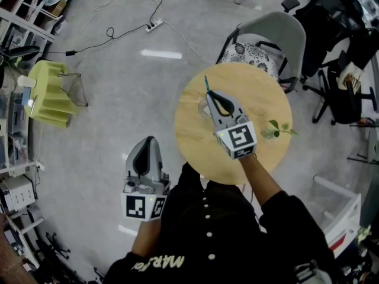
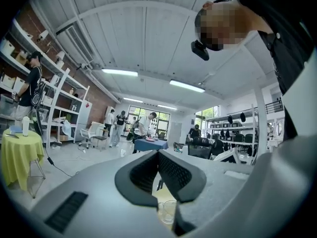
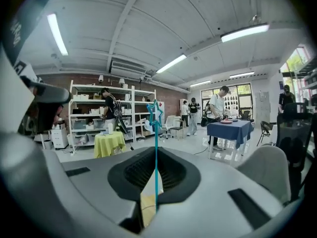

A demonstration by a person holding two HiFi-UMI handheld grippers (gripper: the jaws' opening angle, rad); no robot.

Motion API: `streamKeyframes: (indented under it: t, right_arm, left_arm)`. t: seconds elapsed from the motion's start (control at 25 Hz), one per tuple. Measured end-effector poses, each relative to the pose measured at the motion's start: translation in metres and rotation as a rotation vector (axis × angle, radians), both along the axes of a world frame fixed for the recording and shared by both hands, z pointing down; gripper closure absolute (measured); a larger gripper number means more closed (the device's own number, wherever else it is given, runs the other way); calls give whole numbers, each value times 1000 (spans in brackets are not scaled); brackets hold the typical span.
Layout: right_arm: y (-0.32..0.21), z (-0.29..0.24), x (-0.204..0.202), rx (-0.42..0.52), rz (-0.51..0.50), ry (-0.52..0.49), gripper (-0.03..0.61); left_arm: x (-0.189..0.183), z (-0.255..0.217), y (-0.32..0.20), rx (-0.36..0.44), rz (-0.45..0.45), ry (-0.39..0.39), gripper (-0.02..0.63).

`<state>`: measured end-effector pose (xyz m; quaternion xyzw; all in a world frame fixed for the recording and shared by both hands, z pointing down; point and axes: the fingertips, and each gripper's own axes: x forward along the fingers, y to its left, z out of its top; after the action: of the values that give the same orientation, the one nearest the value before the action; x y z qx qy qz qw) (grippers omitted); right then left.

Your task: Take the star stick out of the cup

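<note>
My right gripper [image 1: 208, 95] hovers over the round wooden table [image 1: 260, 93], shut on the teal star stick [image 1: 206, 84]. In the right gripper view the thin stick [image 3: 156, 172] stands upright between the closed jaws, its star outline [image 3: 154, 112] on top. The stick's lower end is hidden below the jaws. The clear glass cup [image 1: 203, 107] sits on the table just beside and below the gripper's tip. The left gripper view shows the same cup [image 2: 168, 211] low down. My left gripper [image 1: 148, 139] hangs off the table at the lower left, shut and holding nothing.
A green leafy sprig [image 1: 277, 129] lies on the table's right side. A grey chair [image 1: 272, 40] stands behind the table and black office chairs [image 1: 337, 16] at the right. A yellow-covered stand [image 1: 47, 93] is far left. Cables and a power strip [image 1: 155, 23] lie on the floor.
</note>
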<state>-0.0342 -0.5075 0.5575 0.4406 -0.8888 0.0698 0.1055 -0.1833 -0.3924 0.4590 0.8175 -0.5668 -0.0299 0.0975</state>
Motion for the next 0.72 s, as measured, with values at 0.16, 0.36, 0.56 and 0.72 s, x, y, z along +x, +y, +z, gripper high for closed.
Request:
streamKeyframes:
  t: [0.16, 0.36, 0.56, 0.72]
  right_arm:
    - [22, -53, 27, 54, 13, -48, 562]
    - [52, -130, 67, 153, 62, -139, 563]
    - [88, -178, 114, 238, 121, -171, 563]
    - [110, -204, 146, 272, 183, -202, 563]
  left_arm:
    - [16, -17, 3, 7, 32, 24, 611]
    - [35, -49, 11, 64, 90, 25, 611]
    - [35, -67, 17, 84, 39, 24, 611]
    - [38, -87, 22, 122, 52, 14, 611]
